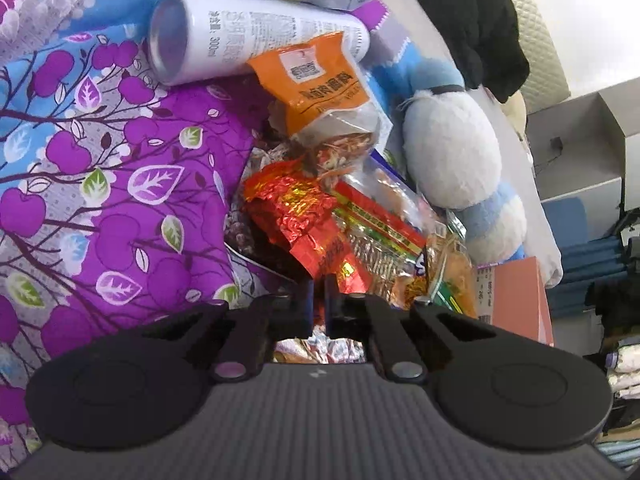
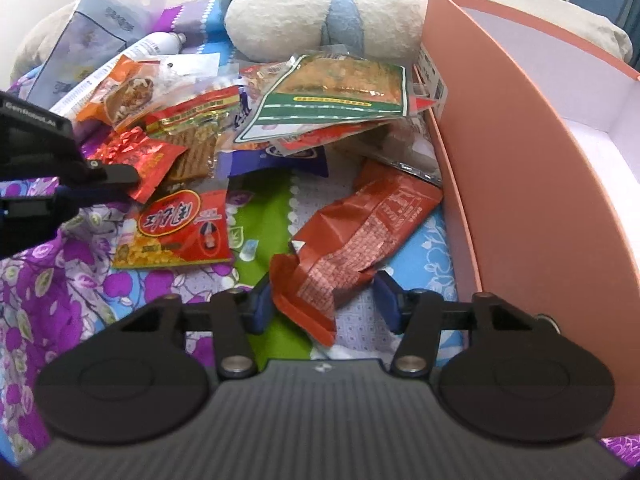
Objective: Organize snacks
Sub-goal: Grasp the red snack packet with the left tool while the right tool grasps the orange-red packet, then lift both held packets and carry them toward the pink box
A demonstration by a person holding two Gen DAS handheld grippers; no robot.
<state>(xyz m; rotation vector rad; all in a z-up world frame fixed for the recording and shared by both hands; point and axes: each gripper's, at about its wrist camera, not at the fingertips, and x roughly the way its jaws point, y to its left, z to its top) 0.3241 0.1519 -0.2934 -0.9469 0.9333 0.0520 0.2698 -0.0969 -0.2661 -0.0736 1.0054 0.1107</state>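
Observation:
Snack packets lie heaped on a flowered bedsheet (image 1: 132,216). My left gripper (image 1: 319,294) is shut on the near corner of a crinkled red foil packet (image 1: 304,220); in the right wrist view the same gripper (image 2: 120,184) pinches that packet (image 2: 140,156) from the left. My right gripper (image 2: 325,300) points down over a brown-red packet (image 2: 352,236). Its blue pads (image 2: 260,304) stand at the two sides of the packet's near end, with a gap showing at the right pad. An orange-pink box (image 2: 520,200) with a white inside stands open on the right.
The heap also holds a red corn-snack packet (image 2: 180,232), a green-and-white packet (image 2: 332,96) and an orange packet (image 1: 316,76). A white spray can (image 1: 240,36) lies behind the heap. A white-and-blue plush toy (image 2: 280,16) blocks the far side.

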